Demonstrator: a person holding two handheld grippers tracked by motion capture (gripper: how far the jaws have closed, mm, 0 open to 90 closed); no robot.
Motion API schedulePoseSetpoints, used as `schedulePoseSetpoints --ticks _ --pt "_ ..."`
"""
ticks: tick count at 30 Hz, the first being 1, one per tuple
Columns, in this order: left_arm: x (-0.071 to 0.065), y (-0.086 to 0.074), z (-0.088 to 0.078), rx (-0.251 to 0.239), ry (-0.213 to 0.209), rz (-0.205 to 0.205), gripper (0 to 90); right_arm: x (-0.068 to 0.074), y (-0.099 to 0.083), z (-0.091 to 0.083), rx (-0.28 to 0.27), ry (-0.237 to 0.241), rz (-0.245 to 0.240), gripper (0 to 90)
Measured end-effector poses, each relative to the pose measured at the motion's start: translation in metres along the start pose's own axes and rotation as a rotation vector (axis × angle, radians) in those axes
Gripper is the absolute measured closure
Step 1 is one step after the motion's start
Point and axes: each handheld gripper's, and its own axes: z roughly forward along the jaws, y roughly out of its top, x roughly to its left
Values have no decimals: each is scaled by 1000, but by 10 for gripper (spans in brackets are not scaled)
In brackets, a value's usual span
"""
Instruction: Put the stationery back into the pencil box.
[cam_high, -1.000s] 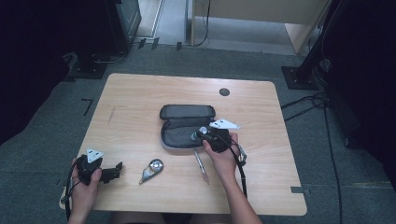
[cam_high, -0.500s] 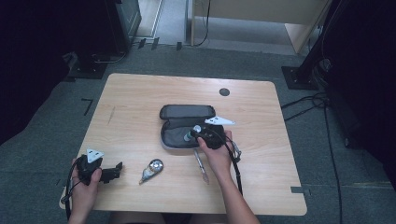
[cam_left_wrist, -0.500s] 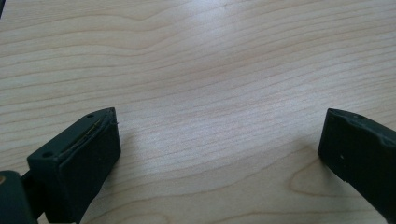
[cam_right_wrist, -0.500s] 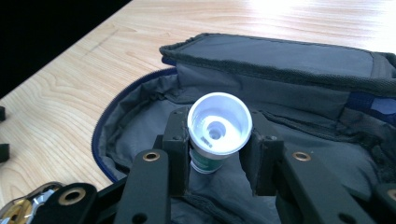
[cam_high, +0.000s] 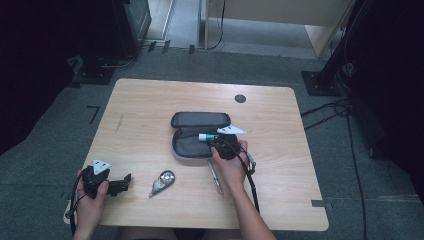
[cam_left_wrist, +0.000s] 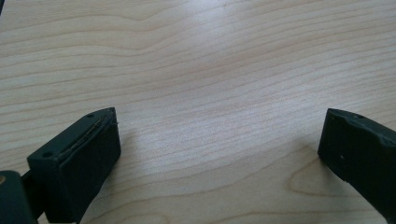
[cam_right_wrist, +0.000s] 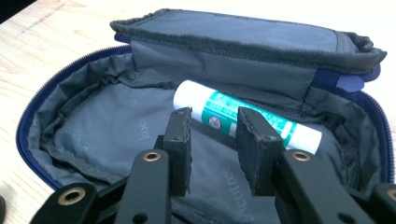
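Right gripper (cam_right_wrist: 213, 126) hovers over the open grey fabric zip pouch (cam_right_wrist: 93, 121), jaws narrowly apart, pinching nothing. White-and-green glue stick (cam_right_wrist: 247, 116) lies inside the pouch beyond the tips. Left gripper (cam_left_wrist: 217, 140) rests spread wide on the light wooden table (cam_left_wrist: 210, 60).

You sit at a light wood desk (cam_high: 150, 105) w/ rounded corners and a small dark round cap (cam_high: 240, 98) set in its top near the far edge. Grey carpet floor (cam_high: 345, 165) all round it. A black stand base (cam_high: 95, 75) sits far left, another black base (cam_high: 317, 82) far right, w/ black cables (cam_high: 325, 107) trailing over the carpet. A pale wood cabinet (cam_high: 280, 10) stands at the back. Both sides of the room are dark.
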Motion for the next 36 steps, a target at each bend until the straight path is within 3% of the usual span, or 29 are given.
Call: schedulePoseSetpoints --ticks 7,10,11,17,23,30,36 --pt "0 0 0 0 0 0 0 2 1 -12 -44 6 -4 658" --pt "0 0 0 0 0 0 0 5 0 -19 -61 9 -29 664" --pt "0 0 0 0 0 0 0 7 -1 -26 -82 10 -34 678" --pt "0 0 0 0 0 -1 0 12 -6 -42 -92 24 -50 730" --pt "0 0 0 0 -1 -2 0 17 -18 -53 -56 19 -77 791" --pt "0 0 0 0 -1 -1 0 26 -45 -59 -23 49 -112 810" --pt "0 0 0 0 0 -1 0 24 -59 -53 4 73 -84 784"
